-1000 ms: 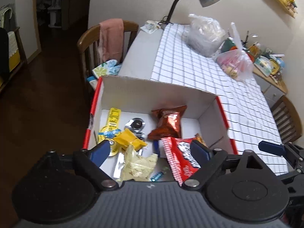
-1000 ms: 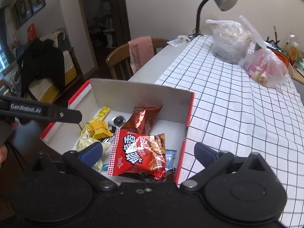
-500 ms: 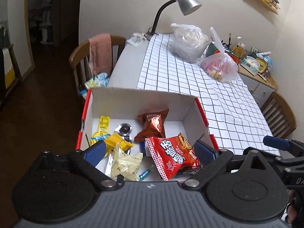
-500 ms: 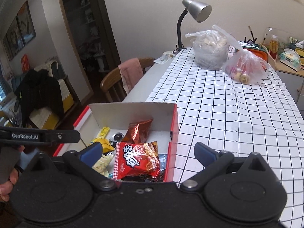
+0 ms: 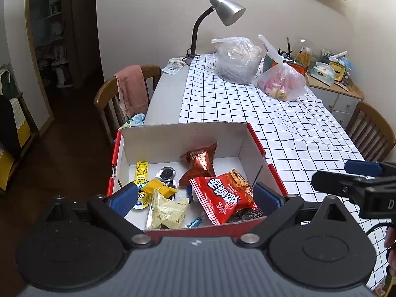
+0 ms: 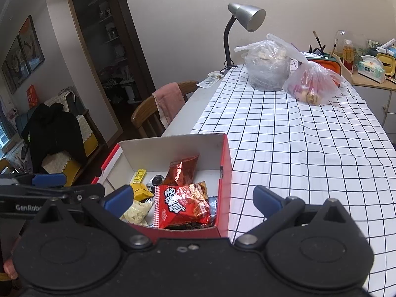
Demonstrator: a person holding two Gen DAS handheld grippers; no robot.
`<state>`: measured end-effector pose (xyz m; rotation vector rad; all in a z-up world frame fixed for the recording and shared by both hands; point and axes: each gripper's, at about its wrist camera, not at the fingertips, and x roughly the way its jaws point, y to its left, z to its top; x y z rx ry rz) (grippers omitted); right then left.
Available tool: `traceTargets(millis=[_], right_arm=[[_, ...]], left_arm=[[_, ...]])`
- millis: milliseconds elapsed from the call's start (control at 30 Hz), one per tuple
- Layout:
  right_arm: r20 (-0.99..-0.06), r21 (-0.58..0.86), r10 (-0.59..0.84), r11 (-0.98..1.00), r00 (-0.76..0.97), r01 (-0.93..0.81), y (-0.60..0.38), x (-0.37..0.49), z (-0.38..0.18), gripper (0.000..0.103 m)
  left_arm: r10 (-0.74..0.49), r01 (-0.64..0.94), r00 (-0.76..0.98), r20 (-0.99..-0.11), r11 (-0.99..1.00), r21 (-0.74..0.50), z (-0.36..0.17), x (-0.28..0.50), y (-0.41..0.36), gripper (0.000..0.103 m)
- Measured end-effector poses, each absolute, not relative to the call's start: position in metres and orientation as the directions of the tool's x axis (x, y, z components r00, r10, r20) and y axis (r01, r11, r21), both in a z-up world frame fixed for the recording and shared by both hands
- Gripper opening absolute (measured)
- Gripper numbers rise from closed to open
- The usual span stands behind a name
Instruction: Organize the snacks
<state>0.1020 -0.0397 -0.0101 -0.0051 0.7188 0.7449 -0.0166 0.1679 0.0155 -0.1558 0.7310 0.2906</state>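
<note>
Left gripper: wide, holds nothing | right gripper: wide, holds nothing | red snack bag: in the box at the worktop's near left corner | light, puffy, crinkly, slippery; pinch its flat sealed edge, gently.

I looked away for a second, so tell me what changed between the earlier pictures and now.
Both grippers, the left gripper and the right gripper, pulled back and up from the box, which now looks smaller and farther off. Both stayed open and empty; nothing was taken or released. The red snack bag, brown foil packet and yellow packet lie where they were.
</note>
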Motion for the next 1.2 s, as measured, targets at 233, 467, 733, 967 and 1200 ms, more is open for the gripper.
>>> traceTargets(millis=[233, 467, 733, 967, 1200], right_arm=[[-0.601, 0.243, 0.618, 0.745, 0.506, -0.622, -0.039, 0.099, -0.011, 0.103], [-0.599, 0.248, 0.621, 0.744, 0.505, -0.62, -0.039, 0.098, -0.012, 0.103], [-0.605, 0.25, 0.622, 0.742, 0.498, -0.622, -0.037, 0.098, -0.014, 0.103], [-0.602, 0.247, 0.619, 0.744, 0.504, -0.62, -0.036, 0.097, -0.013, 0.103], [-0.601, 0.242, 0.618, 0.745, 0.507, -0.622, -0.034, 0.096, -0.011, 0.103]], left_arm=[[0.209, -0.319, 0.707, -0.676, 0.947, -0.041, 0.016, -0.02, 0.164, 0.1], [0.215, -0.328, 0.705, -0.676, 0.944, -0.041, 0.018, -0.021, 0.163, 0.1], [0.228, -0.344, 0.696, -0.681, 0.938, -0.038, 0.018, -0.024, 0.162, 0.1], [0.238, -0.353, 0.693, -0.68, 0.935, -0.033, 0.021, -0.026, 0.163, 0.1], [0.231, -0.347, 0.703, -0.673, 0.937, -0.04, 0.025, -0.029, 0.163, 0.1]])
